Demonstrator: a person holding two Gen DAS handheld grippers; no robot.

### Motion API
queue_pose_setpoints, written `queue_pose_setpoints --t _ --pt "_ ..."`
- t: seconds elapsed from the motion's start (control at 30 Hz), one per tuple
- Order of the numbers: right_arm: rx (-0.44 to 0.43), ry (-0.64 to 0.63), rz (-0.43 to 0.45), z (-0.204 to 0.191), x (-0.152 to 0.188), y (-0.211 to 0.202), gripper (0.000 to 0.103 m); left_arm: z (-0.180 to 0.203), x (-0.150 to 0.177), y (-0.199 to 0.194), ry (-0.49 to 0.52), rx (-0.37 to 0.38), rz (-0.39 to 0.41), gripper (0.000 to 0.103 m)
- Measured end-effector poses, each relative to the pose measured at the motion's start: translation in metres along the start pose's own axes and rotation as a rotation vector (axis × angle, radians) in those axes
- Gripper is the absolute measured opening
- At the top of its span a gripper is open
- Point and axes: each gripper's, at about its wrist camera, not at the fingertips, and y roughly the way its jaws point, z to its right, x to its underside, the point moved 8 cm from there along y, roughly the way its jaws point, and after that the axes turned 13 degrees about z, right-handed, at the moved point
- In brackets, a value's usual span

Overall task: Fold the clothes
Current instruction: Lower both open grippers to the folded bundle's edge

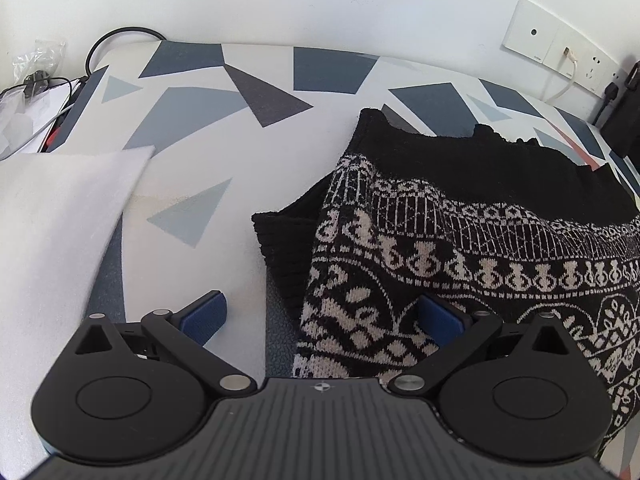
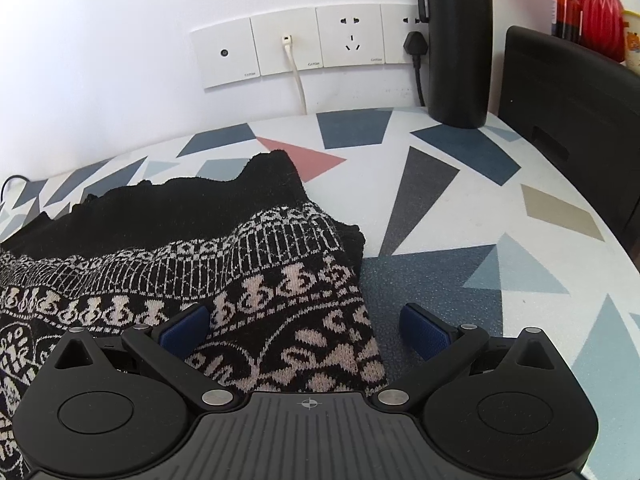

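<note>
Mid-fold: patterned sweater (image 1: 460, 248) lying partly folded on the desk (image 1: 224, 160). Left gripper (image 1: 322, 316) and right gripper (image 2: 304, 328) spread wide, straddling opposite side edges, gripping nothing. Next, probably: pinching both near corners, folding forward.

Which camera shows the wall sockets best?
The right wrist view: the sockets sit near the centre, large and face-on, with plugs visible. The left wrist view shows them only small and skewed at the upper right edge.
</note>
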Motion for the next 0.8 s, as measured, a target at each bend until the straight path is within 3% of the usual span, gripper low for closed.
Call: queue_pose_setpoints --t 0.37,0.53,0.8 --pt "-0.004 0.0 0.001 -0.001 0.0 0.0 0.102 0.0 0.0 -0.001 -0.001 0.004 0.008 0.103" --pt "-0.008 -0.001 0.002 0.0 0.0 0.0 0.102 -0.006 0.004 -0.006 0.007 0.08 0.075 0.103" --pt "-0.009 0.001 0.005 -0.001 0.0 -0.001 0.102 0.011 -0.008 0.005 -0.019 0.102 0.022 0.103"
